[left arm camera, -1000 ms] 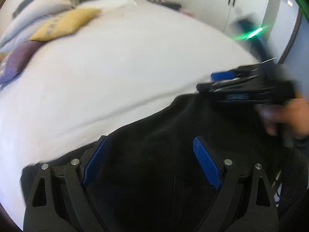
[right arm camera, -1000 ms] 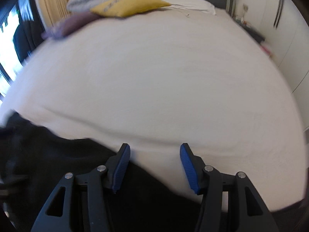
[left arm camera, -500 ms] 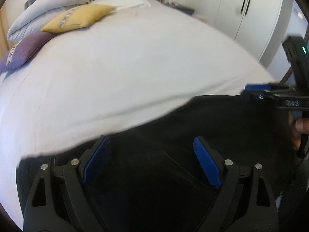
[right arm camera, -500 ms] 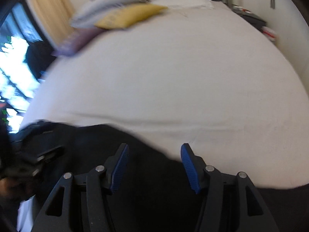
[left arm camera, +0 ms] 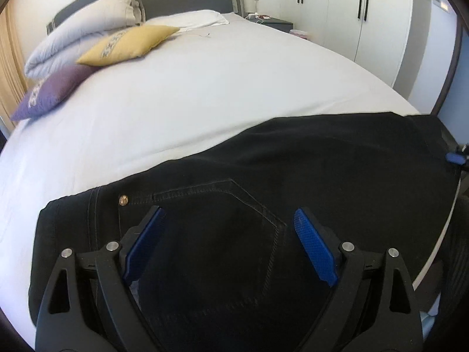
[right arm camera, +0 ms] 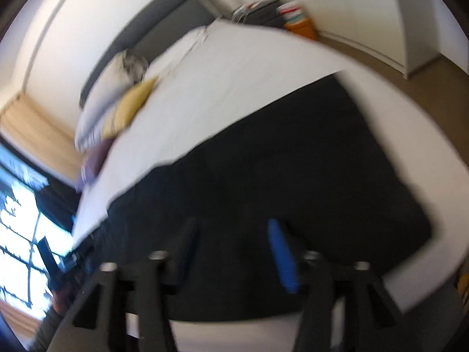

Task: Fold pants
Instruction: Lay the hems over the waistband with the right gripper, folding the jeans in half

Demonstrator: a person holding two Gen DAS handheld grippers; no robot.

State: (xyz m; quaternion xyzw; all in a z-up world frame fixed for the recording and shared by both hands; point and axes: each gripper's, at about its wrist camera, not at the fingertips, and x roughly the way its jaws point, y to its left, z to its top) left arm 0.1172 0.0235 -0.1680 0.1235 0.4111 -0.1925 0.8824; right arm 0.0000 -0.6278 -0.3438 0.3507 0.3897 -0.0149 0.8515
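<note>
Black pants [left arm camera: 337, 164] lie flat across the near edge of a white bed [left arm camera: 205, 88], back pocket and a copper rivet facing up. My left gripper [left arm camera: 228, 234] is open and empty, its blue pads just above the pocket. In the blurred, tilted right wrist view the pants [right arm camera: 278, 158] spread below my right gripper [right arm camera: 234, 249], which is open and empty above them. A blue tip of the right gripper [left arm camera: 455, 158] shows at the far right of the left wrist view.
Yellow [left arm camera: 129, 44] and purple [left arm camera: 52, 91] cushions and grey pillows [left arm camera: 85, 32] lie at the head of the bed. White wardrobes [left arm camera: 351, 14] stand to the right, with a nightstand [left arm camera: 272, 23]. A bright window [right arm camera: 20, 234] is on the left.
The pants now lie spread flat with the pocket in view. The right gripper has pulled away to the right and tilted, and its view is blurred. The left gripper has hardly moved.
</note>
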